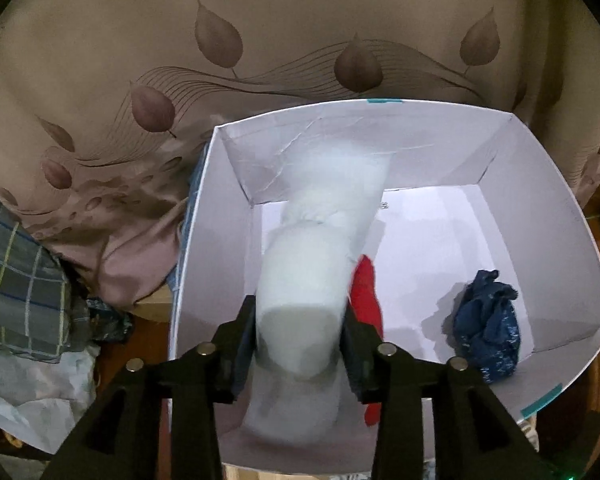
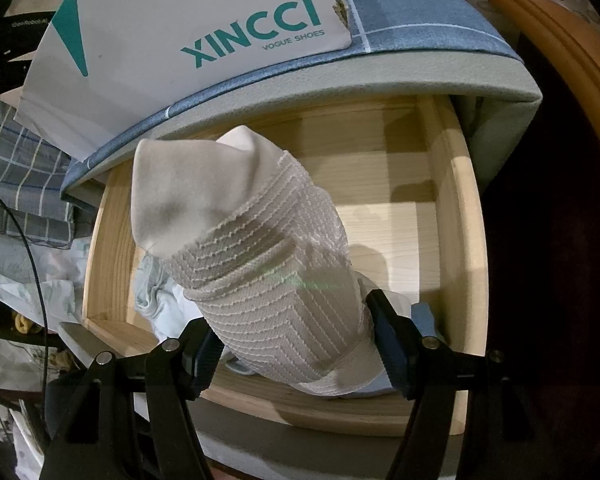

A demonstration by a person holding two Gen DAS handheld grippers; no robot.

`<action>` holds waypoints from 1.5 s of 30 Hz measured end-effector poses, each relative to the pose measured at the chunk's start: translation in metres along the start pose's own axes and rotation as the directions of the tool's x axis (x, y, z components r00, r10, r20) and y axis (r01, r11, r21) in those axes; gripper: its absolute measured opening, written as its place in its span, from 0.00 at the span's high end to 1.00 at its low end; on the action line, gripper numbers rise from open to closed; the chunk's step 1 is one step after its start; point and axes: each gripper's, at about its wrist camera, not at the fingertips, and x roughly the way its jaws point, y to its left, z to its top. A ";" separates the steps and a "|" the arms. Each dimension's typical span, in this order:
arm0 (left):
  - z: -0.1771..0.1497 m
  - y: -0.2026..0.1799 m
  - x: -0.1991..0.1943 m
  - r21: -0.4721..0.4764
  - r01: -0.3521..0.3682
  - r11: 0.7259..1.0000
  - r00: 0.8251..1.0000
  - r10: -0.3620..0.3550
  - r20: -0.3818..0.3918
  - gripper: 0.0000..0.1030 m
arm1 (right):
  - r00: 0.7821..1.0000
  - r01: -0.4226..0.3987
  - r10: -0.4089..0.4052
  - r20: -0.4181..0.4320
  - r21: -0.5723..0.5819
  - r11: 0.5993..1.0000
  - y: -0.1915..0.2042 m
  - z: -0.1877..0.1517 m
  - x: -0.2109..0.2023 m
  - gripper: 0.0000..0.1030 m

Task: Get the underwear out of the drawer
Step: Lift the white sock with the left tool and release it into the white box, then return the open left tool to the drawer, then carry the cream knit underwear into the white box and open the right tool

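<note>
presently | left gripper (image 1: 300, 344): jaws parted round a blurred white garment (image 1: 316, 264), seemingly let go over the box (image 1: 572, 216) beside red (image 1: 366, 292) and blue (image 1: 488, 320) pieces | right gripper (image 2: 296, 350): clamps a ribbed white piece (image 2: 260, 260) above the drawer (image 2: 458, 216), lifted clear | more cloth (image 2: 160, 292) left inside

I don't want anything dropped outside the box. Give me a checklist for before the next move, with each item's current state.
1. Left gripper over the white box: ok.
2. White garment free of the left gripper: cannot tell; it is blurred between parted jaws.
3. Right gripper gripping the ribbed white garment: ok, a pad on each side.
4. Ribbed white garment clear of the wooden drawer: cannot tell from this angle.
5. Room in the box: ok, bare floor between red garment and blue garment.
6. Drawer emptied: not ok; pale blue clothing lies inside.
</note>
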 end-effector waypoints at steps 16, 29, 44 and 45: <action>-0.032 0.031 -0.054 -0.034 0.059 0.998 0.997 -0.057 0.046 0.53 | 1.000 0.018 -0.018 0.007 -0.008 1.000 0.003 -0.003 -0.002 0.38; -0.134 0.059 -0.067 -0.093 0.019 0.995 0.999 -0.016 0.030 0.52 | 0.998 0.028 -0.028 0.053 -0.006 1.000 0.005 -0.005 -0.011 0.41; -0.220 0.027 -0.012 -0.159 -0.015 0.987 0.999 0.007 -0.050 0.52 | 0.982 0.035 -0.025 0.186 -0.048 0.998 0.014 -0.005 -0.046 0.43; -0.222 0.026 -0.008 -0.161 0.001 0.987 0.998 -0.011 -0.058 0.52 | 0.982 0.030 -0.020 0.187 -0.051 0.998 0.015 -0.005 -0.049 0.43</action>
